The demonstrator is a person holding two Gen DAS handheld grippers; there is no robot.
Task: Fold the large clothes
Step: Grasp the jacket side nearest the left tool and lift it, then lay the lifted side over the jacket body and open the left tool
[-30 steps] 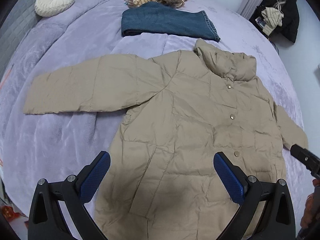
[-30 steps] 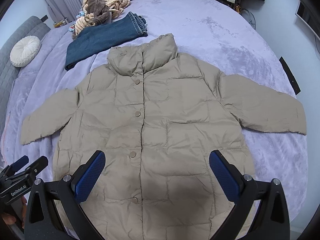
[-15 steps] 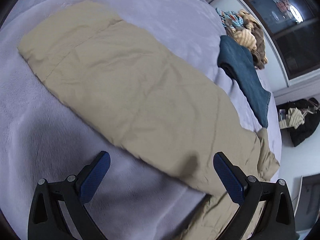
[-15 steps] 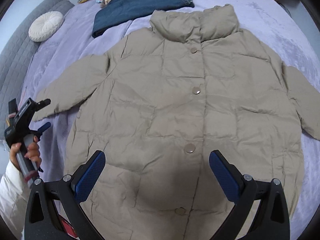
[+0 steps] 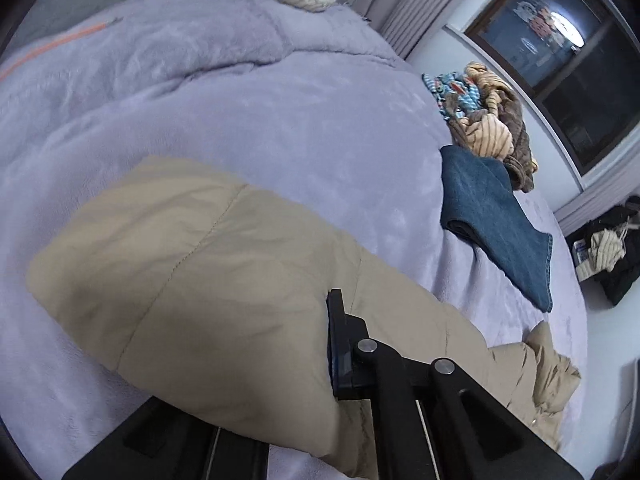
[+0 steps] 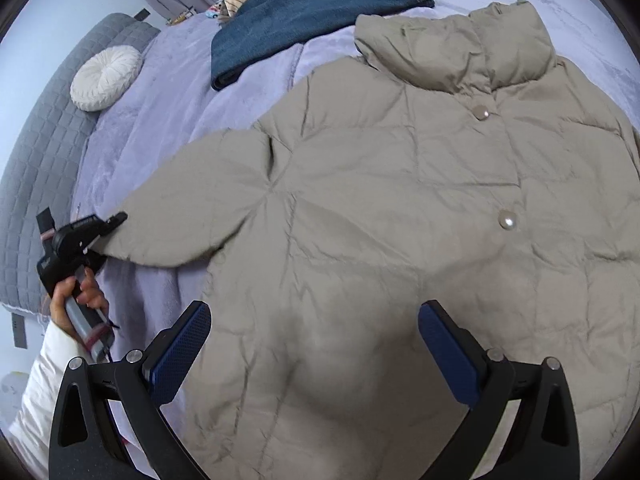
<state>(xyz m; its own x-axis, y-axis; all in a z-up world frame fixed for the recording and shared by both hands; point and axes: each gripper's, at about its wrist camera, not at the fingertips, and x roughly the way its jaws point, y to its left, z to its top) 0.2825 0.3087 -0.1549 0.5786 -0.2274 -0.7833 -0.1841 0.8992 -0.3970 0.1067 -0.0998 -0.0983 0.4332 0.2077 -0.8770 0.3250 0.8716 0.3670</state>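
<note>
Jacket [image 6: 400,208] spread flat on lavender bedspread [image 5: 280,100].

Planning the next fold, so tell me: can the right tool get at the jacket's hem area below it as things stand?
Probably yes. The right tool hangs open directly over the jacket, with nothing lying between. The left tool is off at the sleeve cuff, clear of that path.

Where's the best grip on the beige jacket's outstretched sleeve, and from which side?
The cuff, approached from the bare blanket beyond it, along the sleeve. The sleeve lies flat and puffy, so its middle would bunch; the cuff is probably the thinnest free edge. The left tool has just closed there.
</note>
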